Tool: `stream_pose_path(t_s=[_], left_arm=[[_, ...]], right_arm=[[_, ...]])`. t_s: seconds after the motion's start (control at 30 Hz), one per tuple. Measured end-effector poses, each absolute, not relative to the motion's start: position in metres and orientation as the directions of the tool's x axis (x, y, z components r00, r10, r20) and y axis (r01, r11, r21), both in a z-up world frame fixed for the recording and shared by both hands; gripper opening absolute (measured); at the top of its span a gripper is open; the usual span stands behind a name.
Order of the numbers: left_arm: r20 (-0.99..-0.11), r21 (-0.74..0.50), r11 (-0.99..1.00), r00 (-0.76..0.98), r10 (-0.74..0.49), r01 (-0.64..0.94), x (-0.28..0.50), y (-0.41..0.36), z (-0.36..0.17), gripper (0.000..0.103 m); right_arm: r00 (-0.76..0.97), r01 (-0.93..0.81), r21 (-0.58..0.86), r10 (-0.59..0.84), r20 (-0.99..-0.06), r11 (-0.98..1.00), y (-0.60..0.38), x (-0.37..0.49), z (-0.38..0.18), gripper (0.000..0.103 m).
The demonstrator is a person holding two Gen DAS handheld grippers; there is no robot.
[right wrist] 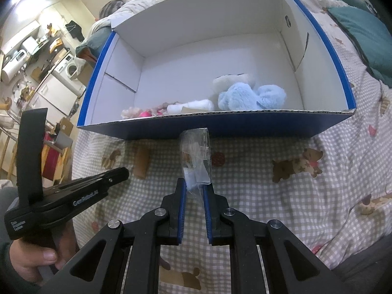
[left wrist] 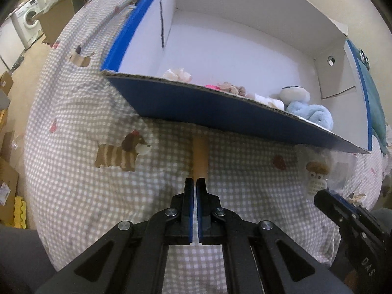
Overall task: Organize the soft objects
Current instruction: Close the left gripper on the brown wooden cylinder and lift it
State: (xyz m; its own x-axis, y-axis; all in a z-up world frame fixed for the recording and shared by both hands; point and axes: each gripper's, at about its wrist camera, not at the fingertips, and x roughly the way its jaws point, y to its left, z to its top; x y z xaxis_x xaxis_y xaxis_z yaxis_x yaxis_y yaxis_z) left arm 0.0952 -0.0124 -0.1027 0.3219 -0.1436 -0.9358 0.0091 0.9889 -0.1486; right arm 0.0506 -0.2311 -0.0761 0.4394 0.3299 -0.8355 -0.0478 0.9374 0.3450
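Observation:
A blue cardboard box (left wrist: 220, 107) with a white inside (right wrist: 220, 56) stands on the checked bedspread. In it lie a light blue plush (right wrist: 250, 96) (left wrist: 311, 114), a white roll (right wrist: 193, 105) and pink and beige scrunchies (right wrist: 139, 112) (left wrist: 176, 74). My left gripper (left wrist: 194, 180) is shut and empty, just short of a brown cardboard tube (left wrist: 200, 158) lying on the bed. My right gripper (right wrist: 194, 183) is shut on a clear plastic bag (right wrist: 197, 156) with a small knitted doll (left wrist: 316, 177) inside, held in front of the box's near wall.
The bedspread (left wrist: 98, 196) has dog prints. A teal cushion (right wrist: 362, 34) lies right of the box. A washing machine (left wrist: 28, 20), cartons and shelves stand beyond the bed's left edge. A hand (right wrist: 31, 262) holds the left gripper body (right wrist: 73, 196).

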Motion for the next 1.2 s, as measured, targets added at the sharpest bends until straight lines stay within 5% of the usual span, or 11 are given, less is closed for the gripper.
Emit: stream_pose_path(t_s=[0.73, 0.83, 0.9, 0.97, 1.2], left_arm=[[-0.929, -0.158, 0.987, 0.341, -0.144, -0.014, 0.033, -0.02, -0.097, 0.003], [-0.935, -0.15, 0.988, 0.331, -0.126, -0.046, 0.047, -0.018, -0.104, 0.013], [-0.944, -0.146, 0.987, 0.309, -0.117, -0.073, 0.055, -0.017, -0.112, 0.037], [-0.943, -0.173, 0.982, 0.3, -0.145, -0.069, 0.064, -0.02, -0.12, 0.045], [-0.952, -0.137, 0.99, 0.279, -0.126, -0.02, 0.087, -0.041, -0.137, 0.045]], right_arm=[[0.466, -0.093, 0.347, 0.349, -0.813, 0.933, -0.225, 0.042, -0.064, 0.015], [0.463, -0.093, 0.353, 0.354, -0.812, 0.931, -0.224, 0.042, -0.065, 0.015], [0.46, -0.094, 0.352, 0.354, -0.814, 0.931, -0.224, 0.042, -0.066, 0.015], [0.455, -0.09, 0.357, 0.357, -0.815, 0.93, -0.224, 0.043, -0.067, 0.015], [0.438, -0.067, 0.366, 0.357, -0.825, 0.928, -0.226, 0.048, -0.074, 0.015]])
